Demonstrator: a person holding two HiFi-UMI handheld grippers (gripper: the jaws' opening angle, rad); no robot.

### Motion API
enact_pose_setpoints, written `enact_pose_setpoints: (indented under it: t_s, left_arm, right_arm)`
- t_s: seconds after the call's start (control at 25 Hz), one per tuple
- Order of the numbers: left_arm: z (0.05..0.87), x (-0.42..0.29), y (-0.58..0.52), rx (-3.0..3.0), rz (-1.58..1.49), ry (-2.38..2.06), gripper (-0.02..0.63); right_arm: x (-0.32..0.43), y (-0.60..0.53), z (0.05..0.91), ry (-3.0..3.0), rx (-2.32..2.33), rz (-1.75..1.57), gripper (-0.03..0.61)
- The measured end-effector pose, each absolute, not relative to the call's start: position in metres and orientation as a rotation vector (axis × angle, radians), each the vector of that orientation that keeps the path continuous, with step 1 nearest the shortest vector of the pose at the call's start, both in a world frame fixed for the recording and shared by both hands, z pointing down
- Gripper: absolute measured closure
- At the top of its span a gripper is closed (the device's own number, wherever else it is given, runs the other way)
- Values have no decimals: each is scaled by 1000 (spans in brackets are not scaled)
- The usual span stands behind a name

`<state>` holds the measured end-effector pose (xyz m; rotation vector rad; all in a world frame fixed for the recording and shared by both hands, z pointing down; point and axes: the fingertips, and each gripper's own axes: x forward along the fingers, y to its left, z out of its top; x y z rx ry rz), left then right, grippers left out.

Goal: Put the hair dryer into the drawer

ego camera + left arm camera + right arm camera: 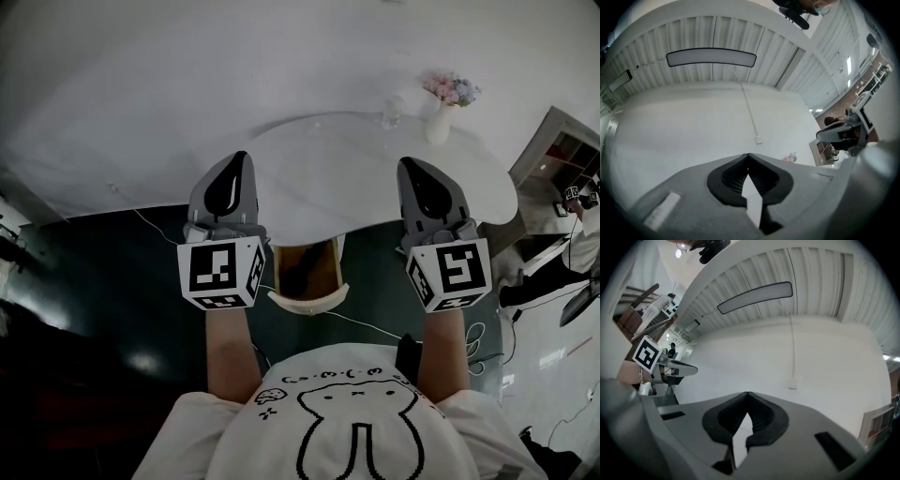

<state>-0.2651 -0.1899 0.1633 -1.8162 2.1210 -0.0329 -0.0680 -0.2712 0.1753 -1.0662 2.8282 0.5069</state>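
**Over the open drawer, both grippers shut and empty**

At the left of the table's near edge, the left gripper (240, 159) is raised and points across the white table (375, 178) toward the wall. Its own view shows the jaws pressed together at the tips with only bare wall beyond them, so it carries nothing. Held this high and clear of the table, it looks parked rather than reaching.

Under the middle of the near edge, between the two grippers, the drawer (309, 298) stands pulled out toward the person, its wooden inside exposed. A dark shape lies in its left part. This may be the hair dryer, but the head view is too small and dim to say for sure, and no hair dryer shows on the table top. A thin white cable (366, 325) trails over the dark floor just below the drawer front.

At the right of the near edge, the right gripper (405, 161) mirrors the left one: raised, pointing forward, jaws meeting at the tips, nothing between them.

Toward the far right edge stand a clear glass (392, 117) and a white vase (438, 125) of flowers, well apart from the drawer and out of the way of any reach to it.
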Motion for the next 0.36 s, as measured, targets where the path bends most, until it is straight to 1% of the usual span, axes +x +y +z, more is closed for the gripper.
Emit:
enact_pose_setpoints:
  t_s: [0.36]
  left_arm:
    - [165,-279,-193,-1809,-41,2168,595]
  right_arm:
    - [-70,-274,176,2834,-1078,490,578]
